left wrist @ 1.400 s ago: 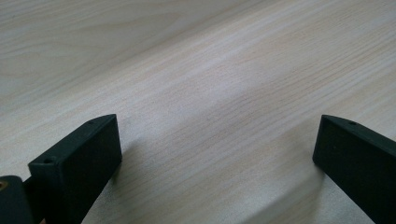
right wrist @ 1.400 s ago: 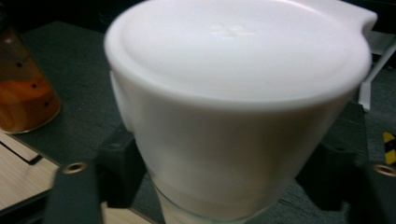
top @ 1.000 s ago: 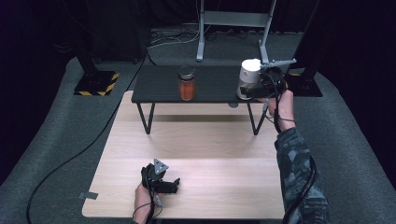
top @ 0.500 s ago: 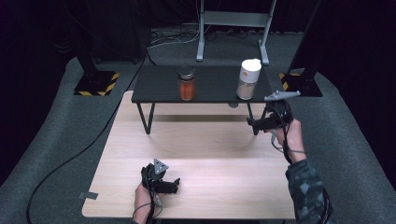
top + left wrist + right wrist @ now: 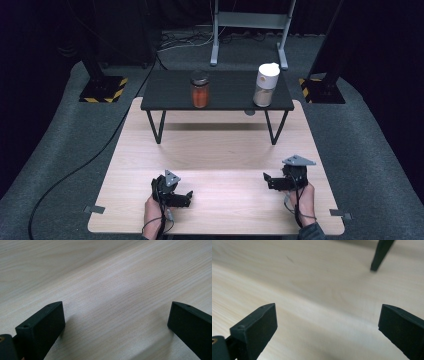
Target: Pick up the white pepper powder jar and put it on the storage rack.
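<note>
A jar with orange contents [image 5: 200,90] and a white lidded container [image 5: 265,85] stand on a small black table [image 5: 225,100]. My right gripper [image 5: 268,181] is low over the wooden tabletop [image 5: 225,150] at the front right, jaws pointing left. Its jaws have just been opening, and nothing is between them. In the right gripper view my right gripper [image 5: 327,322] stands wide over bare wood, with a black table leg [image 5: 380,253] ahead. My left gripper [image 5: 186,198] rests at the front left, open and empty; in its own view my left gripper [image 5: 116,320] is over bare wood.
The black table stands on thin legs across the far half of the wooden tabletop. Grey carpet surrounds the table. A metal stand [image 5: 250,30] and a black-and-yellow striped base [image 5: 105,90] sit behind, and a cable [image 5: 75,170] runs along the floor at the left.
My right hand left the white container on the black table and came down and toward the front edge. The container stays upright. My left gripper has not moved.
</note>
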`<action>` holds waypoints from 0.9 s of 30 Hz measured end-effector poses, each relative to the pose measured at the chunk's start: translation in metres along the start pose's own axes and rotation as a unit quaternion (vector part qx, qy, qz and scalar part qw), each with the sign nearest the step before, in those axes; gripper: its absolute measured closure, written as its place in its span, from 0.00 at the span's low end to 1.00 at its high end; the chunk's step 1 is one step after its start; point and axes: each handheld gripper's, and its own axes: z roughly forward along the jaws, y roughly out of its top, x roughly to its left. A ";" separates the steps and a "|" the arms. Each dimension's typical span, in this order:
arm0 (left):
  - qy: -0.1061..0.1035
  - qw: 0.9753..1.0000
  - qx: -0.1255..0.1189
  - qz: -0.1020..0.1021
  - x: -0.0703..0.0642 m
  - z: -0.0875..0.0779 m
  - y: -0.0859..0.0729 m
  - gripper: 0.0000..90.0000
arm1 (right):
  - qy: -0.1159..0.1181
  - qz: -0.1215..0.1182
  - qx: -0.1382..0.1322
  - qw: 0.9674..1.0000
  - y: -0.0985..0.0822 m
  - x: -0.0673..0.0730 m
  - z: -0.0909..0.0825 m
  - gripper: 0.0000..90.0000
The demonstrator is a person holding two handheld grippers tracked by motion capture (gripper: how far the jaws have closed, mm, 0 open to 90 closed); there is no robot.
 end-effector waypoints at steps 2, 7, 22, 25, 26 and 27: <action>0.000 1.000 -0.001 0.000 0.000 0.000 0.000 0.01 | -0.002 0.014 -0.003 1.000 -0.025 0.000 0.002 0.00; 0.003 1.000 -0.003 0.004 -0.002 0.000 -0.001 0.01 | -0.011 0.028 -0.004 1.000 -0.045 0.002 0.002 0.00; -0.001 1.000 -0.001 0.002 0.000 0.000 0.000 0.01 | -0.026 0.013 -0.012 1.000 -0.052 0.011 0.002 0.00; -0.001 1.000 -0.001 0.001 0.000 0.000 0.000 0.01 | -0.023 0.013 -0.009 1.000 -0.051 0.010 0.002 0.00; -0.001 1.000 -0.001 0.001 0.000 0.000 0.000 0.01 | -0.022 0.013 -0.009 1.000 -0.051 0.010 0.002 0.00; -0.001 1.000 -0.001 0.001 0.000 0.000 0.000 0.01 | -0.023 0.013 -0.010 1.000 -0.051 0.010 0.002 0.00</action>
